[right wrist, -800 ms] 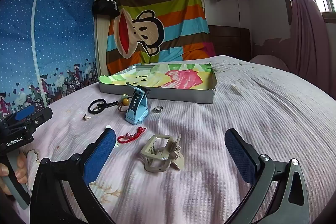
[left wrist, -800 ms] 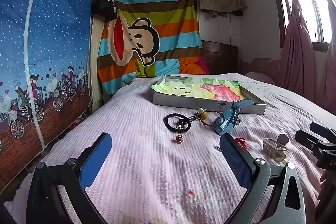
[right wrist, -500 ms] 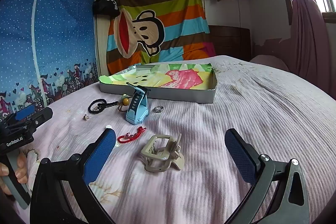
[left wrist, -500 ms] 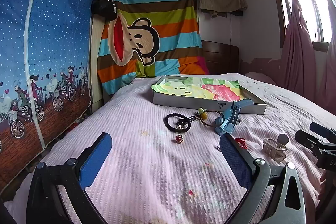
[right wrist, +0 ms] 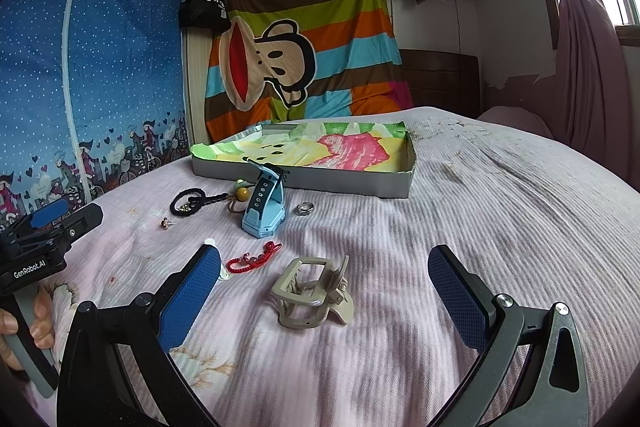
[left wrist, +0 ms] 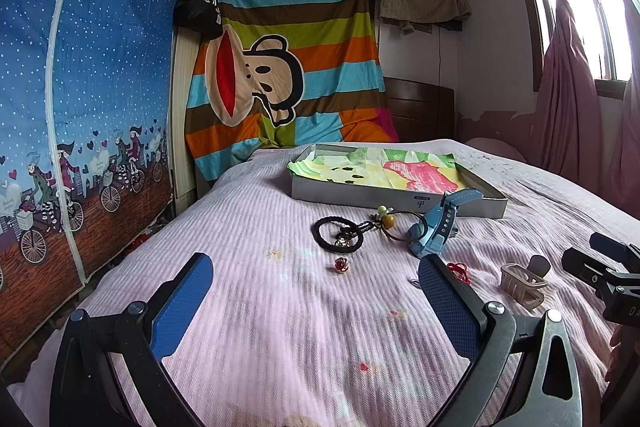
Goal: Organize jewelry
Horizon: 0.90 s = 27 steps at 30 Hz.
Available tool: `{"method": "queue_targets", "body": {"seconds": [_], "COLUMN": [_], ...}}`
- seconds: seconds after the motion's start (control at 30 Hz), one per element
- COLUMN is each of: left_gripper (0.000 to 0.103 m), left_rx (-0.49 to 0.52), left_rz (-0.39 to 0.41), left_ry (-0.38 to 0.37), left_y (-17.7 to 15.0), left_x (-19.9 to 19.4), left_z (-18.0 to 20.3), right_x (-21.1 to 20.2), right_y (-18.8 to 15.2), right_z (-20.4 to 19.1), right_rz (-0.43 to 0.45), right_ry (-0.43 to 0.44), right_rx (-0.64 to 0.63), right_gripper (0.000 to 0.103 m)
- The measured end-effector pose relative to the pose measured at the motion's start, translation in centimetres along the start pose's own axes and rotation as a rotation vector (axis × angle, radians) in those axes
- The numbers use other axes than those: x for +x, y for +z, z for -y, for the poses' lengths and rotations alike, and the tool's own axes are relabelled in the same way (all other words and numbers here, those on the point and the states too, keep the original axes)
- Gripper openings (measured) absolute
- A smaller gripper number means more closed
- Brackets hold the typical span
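Note:
Jewelry lies scattered on a pink bedspread in front of a shallow grey box (left wrist: 476, 207) (right wrist: 360, 189) lined with a colourful cloth. Nearest my right gripper (right wrist: 324, 277) is a beige hair claw (right wrist: 310, 293) (left wrist: 522, 281), just ahead between the open fingers. A red bead bracelet (right wrist: 252, 259) (left wrist: 460, 270), a blue watch (right wrist: 264, 207) (left wrist: 434, 231), a silver ring (right wrist: 305, 207), a black hair tie (right wrist: 188, 203) (left wrist: 338, 233), a beaded cord (left wrist: 390, 221) and a small red earring (left wrist: 341, 265) (right wrist: 166, 223) lie farther off. My left gripper (left wrist: 312, 287) is open and empty, short of the earring.
The bed runs to a striped cartoon curtain (left wrist: 288, 67) and a wooden headboard (right wrist: 440, 79) at the back. A blue fabric wardrobe (left wrist: 80, 87) stands along the left edge. Pink curtains (left wrist: 576, 87) hang at the right. A hand (right wrist: 24, 323) holds the left gripper's handle.

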State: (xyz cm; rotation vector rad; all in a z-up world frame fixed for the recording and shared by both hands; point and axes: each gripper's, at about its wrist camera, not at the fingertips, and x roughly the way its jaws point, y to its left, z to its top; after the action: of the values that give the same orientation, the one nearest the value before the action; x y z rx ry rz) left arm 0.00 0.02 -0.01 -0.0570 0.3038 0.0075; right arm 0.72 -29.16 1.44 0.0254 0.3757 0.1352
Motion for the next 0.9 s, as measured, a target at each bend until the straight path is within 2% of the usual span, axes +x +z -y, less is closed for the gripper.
{"method": "queue_targets", "body": {"seconds": [0.9], "left_gripper": [0.103], "left_rx": [0.0], "left_rz": [0.001], "left_ry": [0.0], "left_y": [0.0], "left_x": [-0.01], "left_z": [0.01], "right_x": [0.09], "right_y": [-0.13], "right_z": [-0.03], "right_rz": [0.001], "right_ry": [0.0], "right_rx": [-0.002], "right_gripper": [0.102]}}
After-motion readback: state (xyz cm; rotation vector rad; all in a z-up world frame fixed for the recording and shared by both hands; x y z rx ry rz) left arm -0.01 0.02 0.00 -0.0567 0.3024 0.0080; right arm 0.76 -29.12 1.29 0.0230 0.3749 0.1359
